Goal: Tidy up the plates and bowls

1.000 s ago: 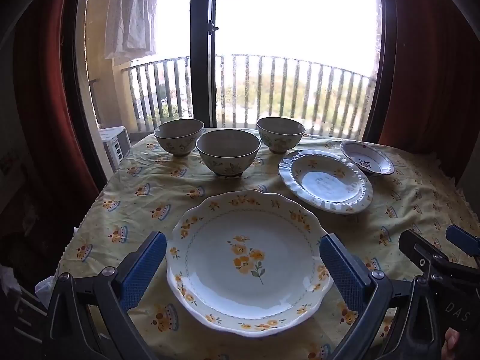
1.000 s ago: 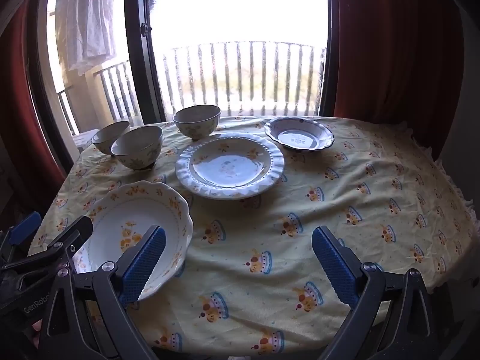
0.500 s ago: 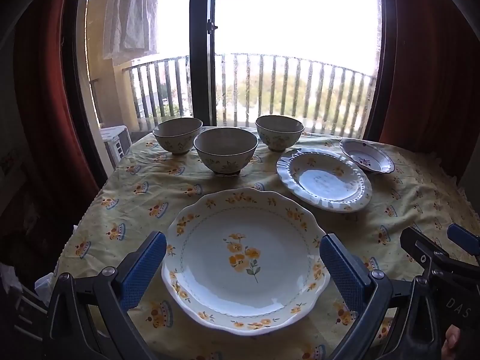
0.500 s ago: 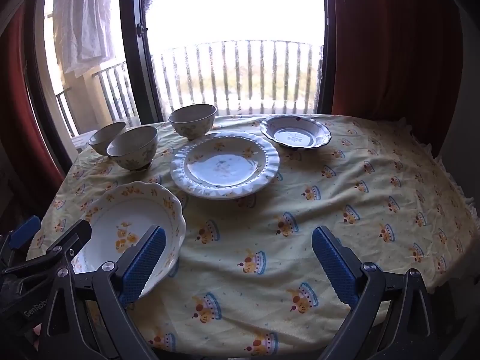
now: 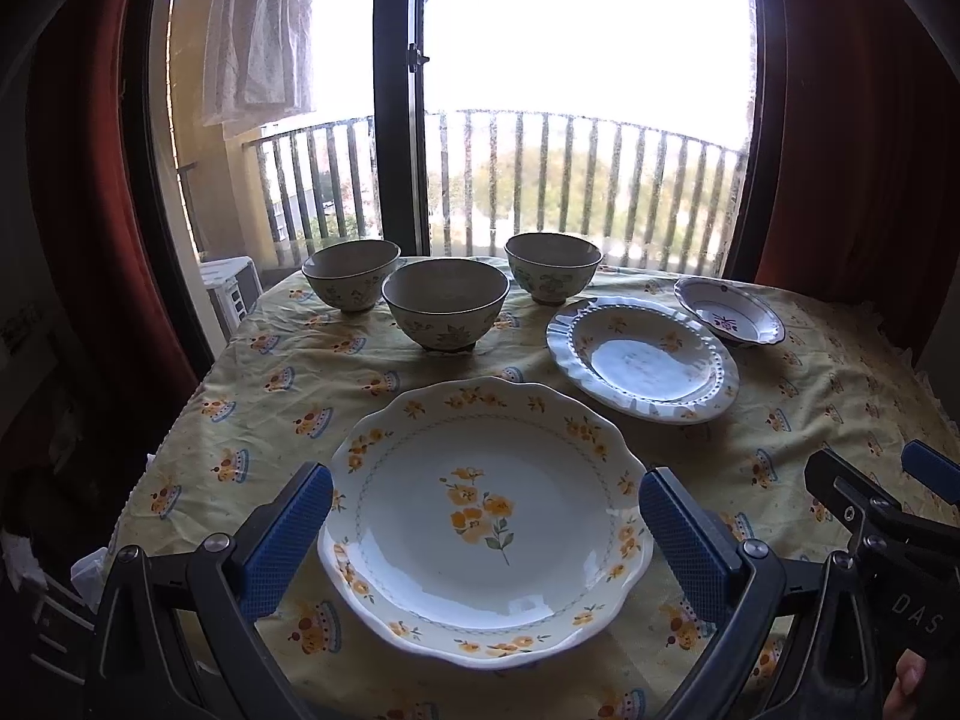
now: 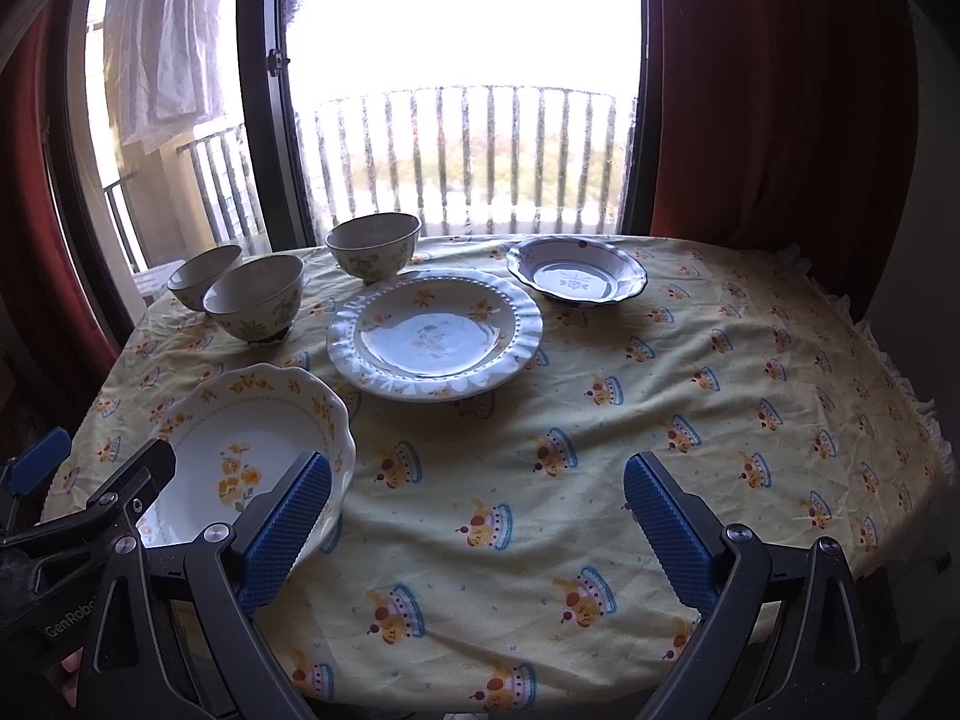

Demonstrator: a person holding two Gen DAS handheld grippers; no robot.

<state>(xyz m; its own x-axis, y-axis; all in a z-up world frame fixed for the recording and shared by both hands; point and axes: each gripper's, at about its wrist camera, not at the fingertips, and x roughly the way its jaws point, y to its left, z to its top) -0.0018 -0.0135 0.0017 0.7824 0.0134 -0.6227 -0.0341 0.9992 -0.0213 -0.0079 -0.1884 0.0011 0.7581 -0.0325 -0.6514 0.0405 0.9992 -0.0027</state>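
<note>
While both are spread wide and hold nothing, the left gripper [image 5: 486, 531] frames the yellow-flowered plate [image 5: 486, 516] nearest on the tabletop [image 6: 690, 360], and the right gripper [image 6: 477, 531] hangs over bare cloth. Beyond lie the ruffled plate [image 6: 435, 333], the blue-rimmed dish [image 6: 576, 270], and three bowls [image 5: 445, 303].

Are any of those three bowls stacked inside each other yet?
No. In the left wrist view the left bowl, the middle bowl and the right bowl each stand separately on the tablecloth.
</note>
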